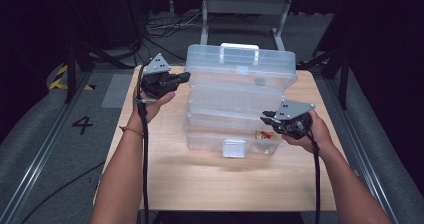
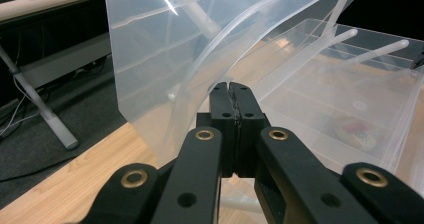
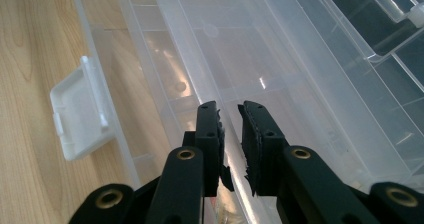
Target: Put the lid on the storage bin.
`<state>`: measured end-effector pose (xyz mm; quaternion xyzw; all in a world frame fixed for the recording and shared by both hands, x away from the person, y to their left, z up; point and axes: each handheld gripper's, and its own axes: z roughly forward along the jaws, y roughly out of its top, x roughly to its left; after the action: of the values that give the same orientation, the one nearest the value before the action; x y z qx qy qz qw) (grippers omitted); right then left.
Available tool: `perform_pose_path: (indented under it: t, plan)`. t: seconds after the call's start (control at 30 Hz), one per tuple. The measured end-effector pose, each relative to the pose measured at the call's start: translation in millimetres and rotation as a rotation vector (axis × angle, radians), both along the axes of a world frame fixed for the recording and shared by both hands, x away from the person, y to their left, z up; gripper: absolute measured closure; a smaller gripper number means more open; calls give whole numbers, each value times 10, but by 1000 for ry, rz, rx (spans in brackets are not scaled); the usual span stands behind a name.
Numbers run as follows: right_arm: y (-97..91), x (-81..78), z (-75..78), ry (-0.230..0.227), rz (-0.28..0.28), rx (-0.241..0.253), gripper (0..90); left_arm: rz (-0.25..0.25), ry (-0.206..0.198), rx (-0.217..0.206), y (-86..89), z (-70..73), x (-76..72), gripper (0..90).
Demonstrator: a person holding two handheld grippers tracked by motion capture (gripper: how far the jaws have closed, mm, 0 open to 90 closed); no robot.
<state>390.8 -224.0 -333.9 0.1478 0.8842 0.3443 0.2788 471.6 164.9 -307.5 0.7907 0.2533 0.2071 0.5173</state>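
Dark floor with loose cables and metal frame legs surrounds a pale wooden counter [image 1: 200,179]; on its middle stands a clear plastic tackle box [image 1: 237,91], fanned open in stepped tiers, its long axis running across the counter from the person's left to right; the white carry handle [image 1: 240,47] sits on the far top tier, and the white latch [image 1: 233,148] on the lowest tier faces the person. Left gripper [image 1: 186,76] is at the box's upper left end; in the left gripper view its jaws are pressed together on the edge of a clear tier, gripping the box. Right gripper [image 1: 265,117] hovers at the right end over the lower tiers; in the right gripper view its jaws stand slightly apart with nothing clamped between them, pointing along the tray channels. Small red and gold items [image 1: 263,134] lie in the bottom tray, too small to identify; in the left gripper view they appear as a blur through the plastic; the overlapping clear walls make the tier edges hard to separate.
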Motion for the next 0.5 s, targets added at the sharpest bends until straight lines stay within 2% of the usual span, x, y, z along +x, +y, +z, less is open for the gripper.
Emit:
perform_pose_path:
  t: [0.13,0.27,0.5]
  plan:
    - [-55,-50,-7,-12,-19,29,800,-11,-3,8,-18,-2,-31,900]
    - [-120,-68,1,8,-24,59,823,-25,-12,58,-43,25,-73,900]
    - [-216,-104,14,13,-35,76,846,-32,-22,82,-45,17,-141,900]
